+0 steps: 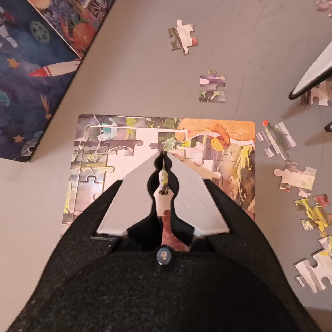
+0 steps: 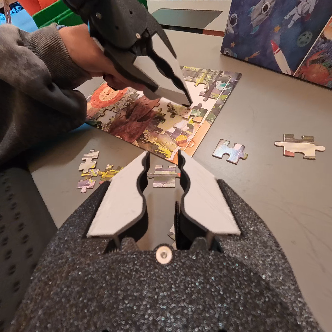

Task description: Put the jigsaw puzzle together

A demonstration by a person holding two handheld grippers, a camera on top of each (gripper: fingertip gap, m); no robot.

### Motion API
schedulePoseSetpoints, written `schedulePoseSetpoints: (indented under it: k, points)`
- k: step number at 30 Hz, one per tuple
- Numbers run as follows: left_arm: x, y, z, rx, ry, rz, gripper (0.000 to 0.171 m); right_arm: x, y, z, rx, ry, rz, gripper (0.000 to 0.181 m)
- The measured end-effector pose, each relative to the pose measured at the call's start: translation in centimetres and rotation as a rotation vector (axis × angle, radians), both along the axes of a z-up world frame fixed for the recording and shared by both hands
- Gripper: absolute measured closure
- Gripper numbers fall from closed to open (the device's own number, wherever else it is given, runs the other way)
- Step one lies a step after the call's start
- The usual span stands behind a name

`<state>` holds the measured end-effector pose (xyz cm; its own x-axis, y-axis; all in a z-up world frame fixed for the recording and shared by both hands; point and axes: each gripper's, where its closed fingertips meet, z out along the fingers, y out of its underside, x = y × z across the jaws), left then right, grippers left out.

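Note:
The puzzle board [image 1: 233, 125] lies on the grey table, partly filled, with bare white gaps in its upper middle. My left gripper [image 1: 163, 152] is shut, its tips resting at the near edge of a green leafy piece [image 1: 168, 142] that lies in the board. Nothing shows between its pads. It also shows in the right wrist view [image 2: 187, 103], tips down on the board [image 2: 231, 79]. My right gripper [image 2: 163, 154] is open, low over the table at the board's near corner. A striped grey and purple piece [image 2: 164, 177] lies flat between its fingers, not pressed.
Loose pieces lie beyond the board [image 1: 183, 36], [image 1: 212, 86] and to its right [image 1: 296, 179], [image 1: 314, 213]. More show in the right wrist view [image 2: 230, 151], [image 2: 300, 148], [image 2: 89, 160]. A dark blue space-print box [image 1: 27, 80] stands at the left. A person's sleeve [image 2: 36, 80] is at the left. Across from one pair of fingers to the other is roughly 12 cm.

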<state>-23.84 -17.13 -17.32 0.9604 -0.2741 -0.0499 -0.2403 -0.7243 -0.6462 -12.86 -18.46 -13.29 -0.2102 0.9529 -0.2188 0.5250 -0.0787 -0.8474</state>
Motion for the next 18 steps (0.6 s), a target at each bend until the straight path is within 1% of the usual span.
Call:
schedulePoseSetpoints:
  k: [2, 6, 11, 14, 18]
  points:
    - [0.0, 0.0, -0.5, -0.014, 0.018, -0.001, 0.171, 0.0, -0.1, -0.1, 0.003, -0.003, 0.003, 0.15]
    - [0.3, 0.3, -0.7, -0.015, 0.023, -0.009, 0.171, 0.0, 0.0, -0.1, 0.004, -0.005, 0.002, 0.151]
    - [-0.1, 0.4, -0.1, -0.001, 0.056, 0.003, 0.171, 0.0, 0.1, 0.0, -0.001, 0.001, -0.002, 0.151]
    - [0.5, 0.5, 0.2, 0.007, 0.053, -0.019, 0.171, 0.0, 0.0, 0.0, 0.005, -0.001, 0.0, 0.151]
    - [0.9, 0.6, -0.5, -0.017, 0.087, -0.04, 0.171, 0.0, 0.0, -0.2, 0.013, -0.006, 0.002, 0.151]
